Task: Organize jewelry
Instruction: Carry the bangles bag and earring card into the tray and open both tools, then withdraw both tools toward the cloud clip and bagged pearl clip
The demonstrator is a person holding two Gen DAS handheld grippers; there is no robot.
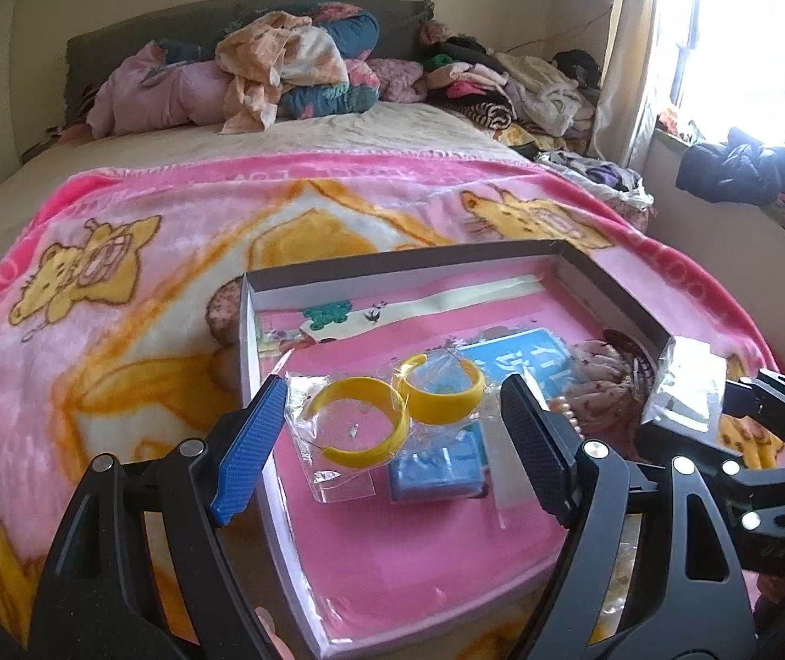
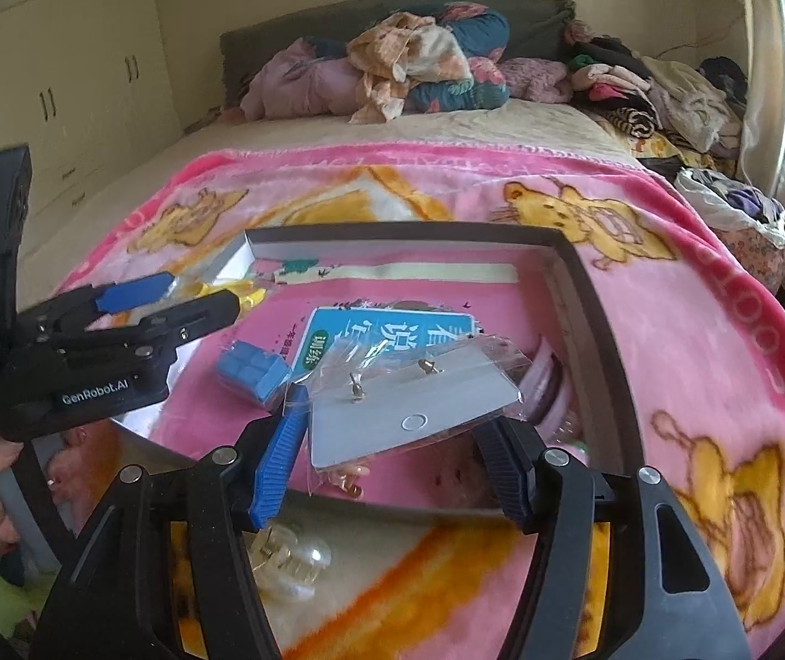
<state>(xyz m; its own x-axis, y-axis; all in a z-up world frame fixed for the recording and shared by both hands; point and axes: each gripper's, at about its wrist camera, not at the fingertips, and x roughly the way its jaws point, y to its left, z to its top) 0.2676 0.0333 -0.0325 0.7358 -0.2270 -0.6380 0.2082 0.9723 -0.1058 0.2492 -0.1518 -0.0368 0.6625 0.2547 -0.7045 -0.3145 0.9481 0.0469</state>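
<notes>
The step in hand seems to be the bringing of two packed pieces of jewelry to the shallow box [image 1: 607, 280] that lies on the pink blanket [image 1: 117, 275] of the bed.

The right hand-held gripper [image 2: 392, 440] holds a clear bag with an earring card [image 2: 420, 412]; its pads press on the two side edges of the card, above the near edge of the box. Small gold studs sit on the card.

The left hand-held gripper [image 1: 387, 440] stands wide, with a clear bag of two yellow hoop earrings [image 1: 387, 407] between its pads, over the left part of the box. I cannot tell for sure if the pads really pinch this bag or if it only rests there.

The next move, as I judge it, is to lower each bag into a free place in the box and then open the jaws gently, because the thin plastic can slide or stick to a pad.

Inside the box are a small blue case [image 1: 436, 476] near the middle, a blue printed card [image 2: 387, 338] behind it, and a pinkish bundle [image 1: 607, 385] at the right wall. A clear hair claw [image 2: 288, 555] lies on the blanket just outside the near wall.
</notes>
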